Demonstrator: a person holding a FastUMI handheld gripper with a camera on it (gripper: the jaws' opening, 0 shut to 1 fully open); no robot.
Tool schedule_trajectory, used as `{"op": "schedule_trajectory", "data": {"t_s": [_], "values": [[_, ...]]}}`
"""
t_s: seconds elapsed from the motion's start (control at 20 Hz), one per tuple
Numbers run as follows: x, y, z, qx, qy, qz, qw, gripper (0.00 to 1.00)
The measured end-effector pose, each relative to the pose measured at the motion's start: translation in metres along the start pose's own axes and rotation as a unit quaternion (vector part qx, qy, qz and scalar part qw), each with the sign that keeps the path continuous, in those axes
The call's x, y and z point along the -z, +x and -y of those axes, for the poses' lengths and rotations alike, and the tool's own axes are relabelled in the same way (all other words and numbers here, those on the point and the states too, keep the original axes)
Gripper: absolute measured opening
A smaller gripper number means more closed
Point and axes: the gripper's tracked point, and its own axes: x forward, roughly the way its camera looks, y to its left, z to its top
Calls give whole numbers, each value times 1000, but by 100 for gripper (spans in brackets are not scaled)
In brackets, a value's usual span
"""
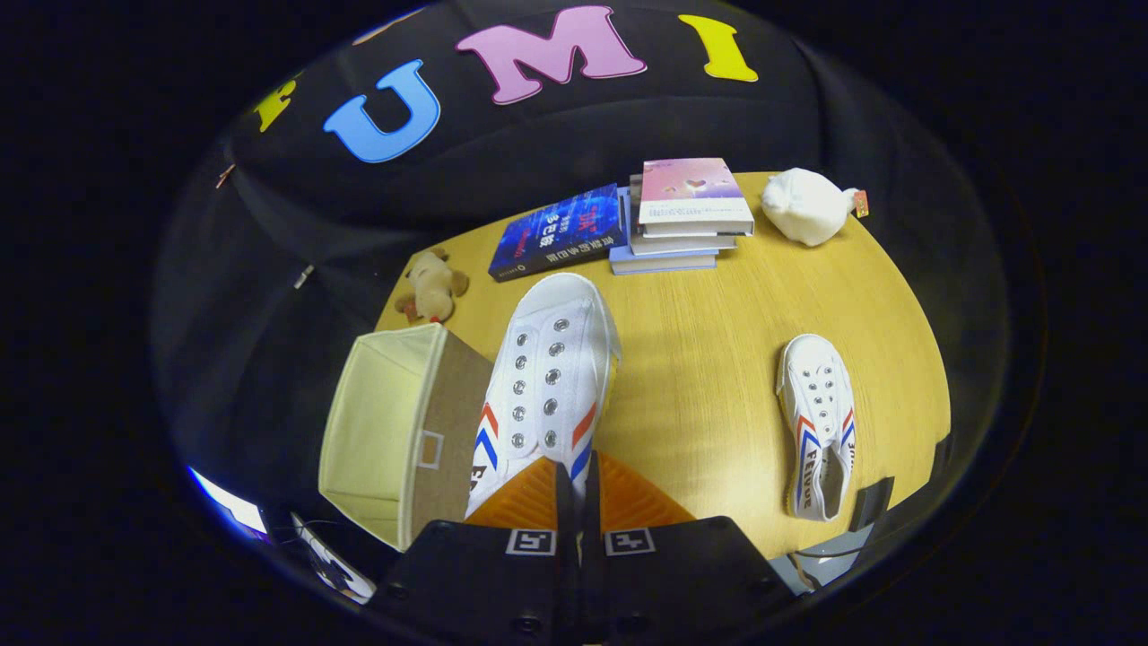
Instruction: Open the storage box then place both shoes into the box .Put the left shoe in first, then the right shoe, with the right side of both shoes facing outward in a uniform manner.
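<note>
My gripper (578,489) is shut on a white canvas shoe (547,377) with red and blue chevrons, clamped at its heel end. The shoe hangs above the wooden table (717,359), toe pointing away from me. Just left of the held shoe stands the beige fabric storage box (395,431), its top open and its inside bare as far as I can see. The second white shoe (818,422) lies flat on the table to the right of my fingers, toe pointing away.
Beyond the held shoe lie a dark blue book (558,233) and a stack of books (686,215). A white plush toy (807,206) sits at the far right, a small brown plush (432,285) beyond the box near the table's left edge.
</note>
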Motion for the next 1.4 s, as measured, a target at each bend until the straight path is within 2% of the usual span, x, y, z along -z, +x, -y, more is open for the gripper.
{"op": "schedule_trajectory", "data": {"t_s": [0.35,0.5,0.65,0.95,1.2,1.4], "values": [[-8,-31,-110,-94,50,26,994,5],[0,-27,-152,-134,50,24,989,5],[14,-9,-180,-147,45,5,988,5],[48,37,-215,-140,61,-33,988,5],[67,76,-218,-101,47,-60,992,5],[81,106,-213,-52,43,-86,994,5]]}}
